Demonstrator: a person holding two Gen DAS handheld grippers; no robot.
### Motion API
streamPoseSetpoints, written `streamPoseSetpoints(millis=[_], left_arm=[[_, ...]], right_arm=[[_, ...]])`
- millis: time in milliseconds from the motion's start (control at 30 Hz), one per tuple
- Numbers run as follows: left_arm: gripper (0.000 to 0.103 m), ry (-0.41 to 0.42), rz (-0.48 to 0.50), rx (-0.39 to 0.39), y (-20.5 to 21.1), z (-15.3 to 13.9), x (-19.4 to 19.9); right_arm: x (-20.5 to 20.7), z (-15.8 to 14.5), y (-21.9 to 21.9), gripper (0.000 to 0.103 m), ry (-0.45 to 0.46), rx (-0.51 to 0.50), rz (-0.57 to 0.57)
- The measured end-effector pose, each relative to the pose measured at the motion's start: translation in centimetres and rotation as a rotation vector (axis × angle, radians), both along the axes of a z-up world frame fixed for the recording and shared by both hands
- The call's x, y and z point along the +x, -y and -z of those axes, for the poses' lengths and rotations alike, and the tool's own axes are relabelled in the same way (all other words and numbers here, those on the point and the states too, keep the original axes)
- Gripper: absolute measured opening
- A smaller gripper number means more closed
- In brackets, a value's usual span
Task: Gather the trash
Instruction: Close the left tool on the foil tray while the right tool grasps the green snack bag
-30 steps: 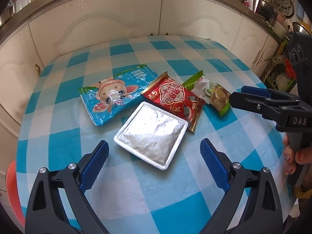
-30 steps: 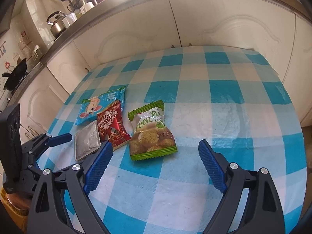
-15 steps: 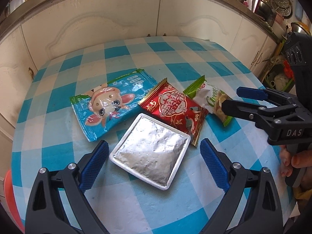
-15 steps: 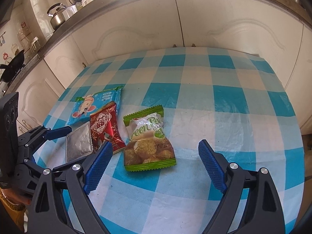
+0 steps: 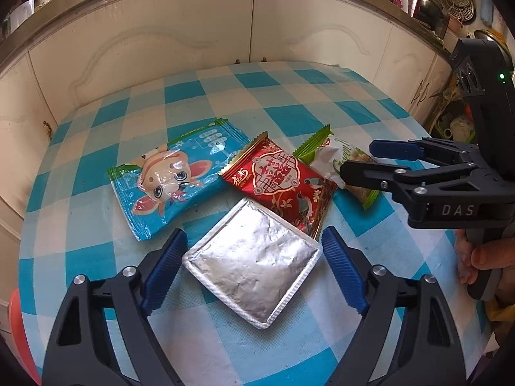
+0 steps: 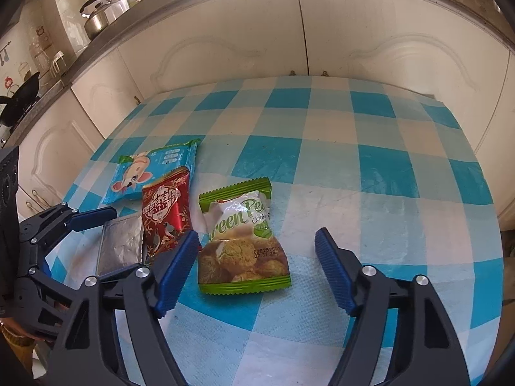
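Silver foil pouch (image 5: 252,262) lies flat between my left tool (image 5: 254,270)'s jaws, which have just been closing but aren't yet touching it. My right tool (image 6: 254,270) is narrowing around the green cookie bag (image 6: 241,238), not gripping. Red wrapper (image 5: 280,183) at twelve o'clock and blue wrapper (image 5: 173,173) at ten lie untouched on the worktop (image 5: 289,109). Nothing is collected yet.

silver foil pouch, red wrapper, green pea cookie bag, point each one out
silver foil pouch (image 5: 254,257), left wrist view, middle of the crinkled foil face
red wrapper (image 5: 280,180), left wrist view, on the printed round emblem
green pea cookie bag (image 6: 243,241), right wrist view, centre of the front
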State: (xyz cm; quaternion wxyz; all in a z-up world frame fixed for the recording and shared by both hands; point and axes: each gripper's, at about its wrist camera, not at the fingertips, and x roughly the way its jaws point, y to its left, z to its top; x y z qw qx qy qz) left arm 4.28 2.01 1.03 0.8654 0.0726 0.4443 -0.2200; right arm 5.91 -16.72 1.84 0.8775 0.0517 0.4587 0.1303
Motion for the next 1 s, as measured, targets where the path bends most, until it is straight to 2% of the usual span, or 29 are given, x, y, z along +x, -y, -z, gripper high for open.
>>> streamPoseSetpoints(millis=[167,500,1000], left_arm=[[0.085,0.0,-0.002,0.002,0.1,0.0,-0.2],[0.085,0.001,-0.027,0.009,0.2,0.0,-0.7],[0.085,-0.012,-0.091,-0.041,-1.3,-0.2,-1.3]], right_arm=[[0.3,0.1,-0.6,0.074,0.005,-0.024,-0.016],[0.6,0.1,-1.5,0.055,0.023,-0.106,-0.027],[-1.1,0.1,-0.4,0.051,0.023,-0.05,0.009]])
